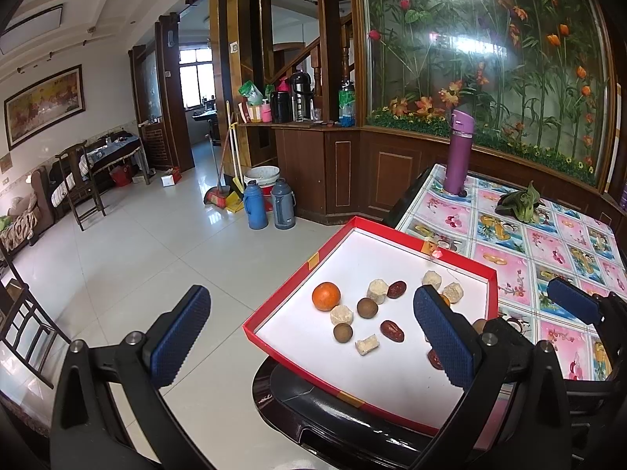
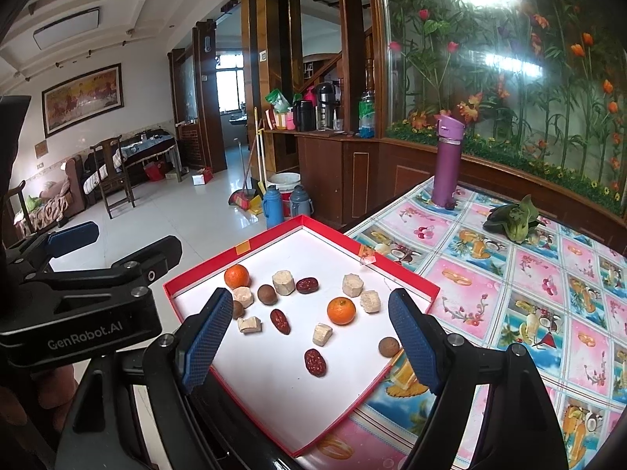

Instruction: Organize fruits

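Up close, both grippers, left (image 1: 313,333) and right (image 2: 309,337), gape wide and empty, blue dimpled pads over a red-rimmed tray (image 2: 415,274) holding round oranges (image 2: 341,310), wrinkled dates (image 2: 315,362) and pale chunks; a purple bottle (image 2: 446,160) stands beyond.

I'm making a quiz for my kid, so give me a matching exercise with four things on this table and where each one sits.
Things:
1. purple bottle
2. leafy vegetable
3. orange
4. red tray

Places:
A. hanging over the table's near corner
B. inside the tray, among the dried fruits
C. standing upright at the table's far edge
D. lying on the tablecloth, right of the bottle

Pairs: 1-C, 2-D, 3-B, 4-A
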The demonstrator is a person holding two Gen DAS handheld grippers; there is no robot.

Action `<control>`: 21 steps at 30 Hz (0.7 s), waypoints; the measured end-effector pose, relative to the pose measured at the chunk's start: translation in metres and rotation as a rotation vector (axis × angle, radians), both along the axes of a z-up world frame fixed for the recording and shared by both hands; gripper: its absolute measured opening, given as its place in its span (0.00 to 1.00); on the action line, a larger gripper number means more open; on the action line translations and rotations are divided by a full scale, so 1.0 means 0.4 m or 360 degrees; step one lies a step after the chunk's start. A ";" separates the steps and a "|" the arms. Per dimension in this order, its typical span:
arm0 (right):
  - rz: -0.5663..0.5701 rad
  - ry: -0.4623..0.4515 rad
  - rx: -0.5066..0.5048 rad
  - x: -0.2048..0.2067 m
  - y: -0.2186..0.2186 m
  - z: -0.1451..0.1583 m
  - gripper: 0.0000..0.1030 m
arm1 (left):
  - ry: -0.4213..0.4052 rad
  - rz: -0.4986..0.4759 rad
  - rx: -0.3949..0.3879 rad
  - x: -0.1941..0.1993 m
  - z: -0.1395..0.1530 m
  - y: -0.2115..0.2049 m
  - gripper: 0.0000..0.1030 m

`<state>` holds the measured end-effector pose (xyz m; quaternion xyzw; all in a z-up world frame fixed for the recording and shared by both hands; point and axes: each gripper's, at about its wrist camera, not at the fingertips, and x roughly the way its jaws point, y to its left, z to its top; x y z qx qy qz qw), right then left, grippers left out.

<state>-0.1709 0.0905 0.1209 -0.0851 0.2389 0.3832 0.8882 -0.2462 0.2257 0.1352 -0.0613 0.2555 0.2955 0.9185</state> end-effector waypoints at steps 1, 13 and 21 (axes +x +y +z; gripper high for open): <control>-0.0002 0.0002 0.0001 0.002 0.000 0.000 0.79 | -0.0001 -0.0001 0.0001 0.000 0.000 0.000 1.00; -0.0045 0.0041 0.0014 0.016 -0.013 -0.005 0.79 | -0.0004 0.0001 -0.0006 0.001 -0.001 0.003 1.00; -0.0060 0.0039 0.0022 0.014 -0.017 -0.005 0.79 | 0.0000 0.0011 -0.0006 -0.003 -0.010 0.006 1.00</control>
